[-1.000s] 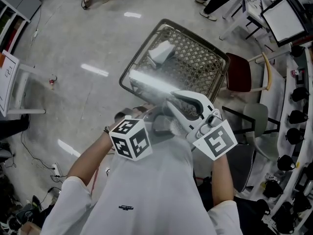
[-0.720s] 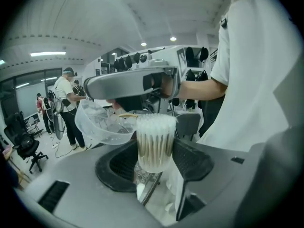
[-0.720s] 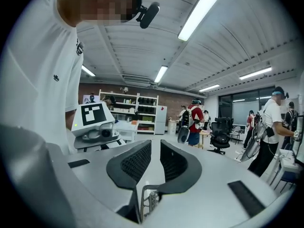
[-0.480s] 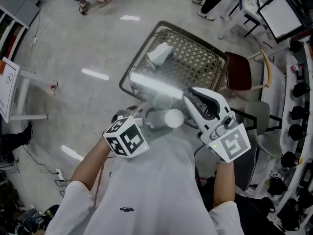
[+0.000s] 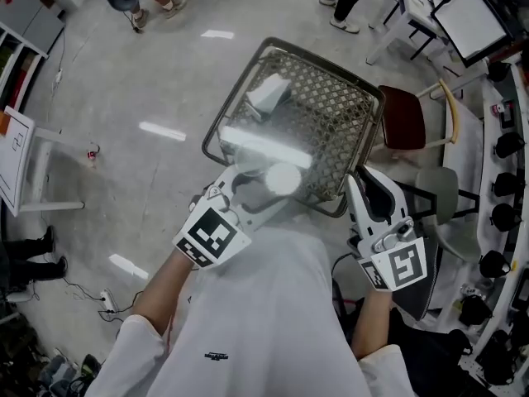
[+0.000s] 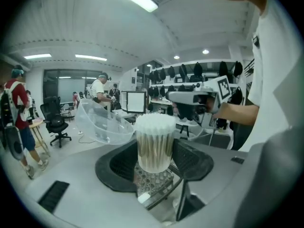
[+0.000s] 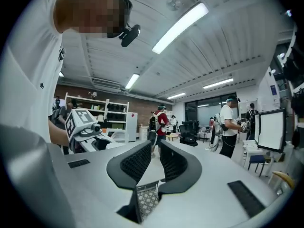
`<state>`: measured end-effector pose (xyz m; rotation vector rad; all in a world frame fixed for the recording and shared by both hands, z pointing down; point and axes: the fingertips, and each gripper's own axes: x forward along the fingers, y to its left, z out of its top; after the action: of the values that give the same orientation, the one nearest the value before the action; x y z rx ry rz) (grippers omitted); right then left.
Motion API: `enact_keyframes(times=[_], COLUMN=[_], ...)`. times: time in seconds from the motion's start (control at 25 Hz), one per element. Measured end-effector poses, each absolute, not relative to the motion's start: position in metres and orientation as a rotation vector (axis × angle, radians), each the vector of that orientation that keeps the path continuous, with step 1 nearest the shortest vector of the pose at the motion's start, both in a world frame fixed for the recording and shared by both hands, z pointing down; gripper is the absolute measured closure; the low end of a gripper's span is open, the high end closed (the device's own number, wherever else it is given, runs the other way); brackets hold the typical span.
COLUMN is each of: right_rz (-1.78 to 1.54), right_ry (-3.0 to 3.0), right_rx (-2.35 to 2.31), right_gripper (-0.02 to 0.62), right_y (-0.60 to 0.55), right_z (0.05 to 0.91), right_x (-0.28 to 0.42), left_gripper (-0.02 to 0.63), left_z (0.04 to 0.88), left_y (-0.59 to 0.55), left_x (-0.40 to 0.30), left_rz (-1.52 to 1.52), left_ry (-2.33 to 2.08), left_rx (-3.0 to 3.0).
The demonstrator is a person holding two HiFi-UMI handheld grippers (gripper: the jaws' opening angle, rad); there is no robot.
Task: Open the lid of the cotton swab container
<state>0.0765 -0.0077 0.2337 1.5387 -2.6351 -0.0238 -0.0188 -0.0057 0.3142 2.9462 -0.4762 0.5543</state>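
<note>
In the head view, the left gripper (image 5: 266, 190) sat at lower centre, its jaws clamped on the cotton swab container (image 5: 283, 178). The container was held in the air over the lower edge of a wire basket (image 5: 331, 67). The right gripper (image 5: 365, 185) was at the right of the frame, well apart from the container.

In the left gripper view the container stood upright at centre between the two pads, gripped low on its clear body, with white swab tips packed at the top. Its clear lid (image 6: 102, 125) was tipped back to the upper left, apparently joined at the rim, so the opening looked done or nearly so.

In the right gripper view the jaws stood a narrow gap apart with nothing between them.

To finish well, I judged that the left grip should be firm and the container upright so no swabs spill. The right gripper would do best clear of the lid, unless the lid needs a last push back at its free edge
</note>
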Motion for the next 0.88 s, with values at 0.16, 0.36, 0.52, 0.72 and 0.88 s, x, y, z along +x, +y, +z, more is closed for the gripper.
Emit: enact_keyframes(times=[0.16,0.36,0.52,0.72,0.88], right_rz=[0.028,0.040,0.031,0.068,0.082], right_ry=[-2.562,-2.433,-2.390,-2.391,-2.391], right_rx=[1.705,1.906,1.931,1.903,1.846], right_gripper=[0.548,0.554,0.558,0.574,0.589], right_y=[0.006,0.022,0.029,0.034,0.027], right_z=[0.247,0.256,0.260,0.271,0.272], right_x=[0.092,0.120,0.123,0.110,0.088], left_gripper=[0.380,0.379,0.379,0.379,0.377], left_z=[0.308,0.305,0.303,0.309,0.304], left_y=[-0.022,-0.026,-0.025,-0.021,-0.021], left_x=[-0.033,-0.039,-0.040,-0.050,-0.064], left_rz=[0.497,0.438,0.418,0.411,0.418], left_ry=[-0.681,-0.837,-0.881,-0.880,-0.865], left_rx=[2.933,2.891,2.871,2.839,2.869])
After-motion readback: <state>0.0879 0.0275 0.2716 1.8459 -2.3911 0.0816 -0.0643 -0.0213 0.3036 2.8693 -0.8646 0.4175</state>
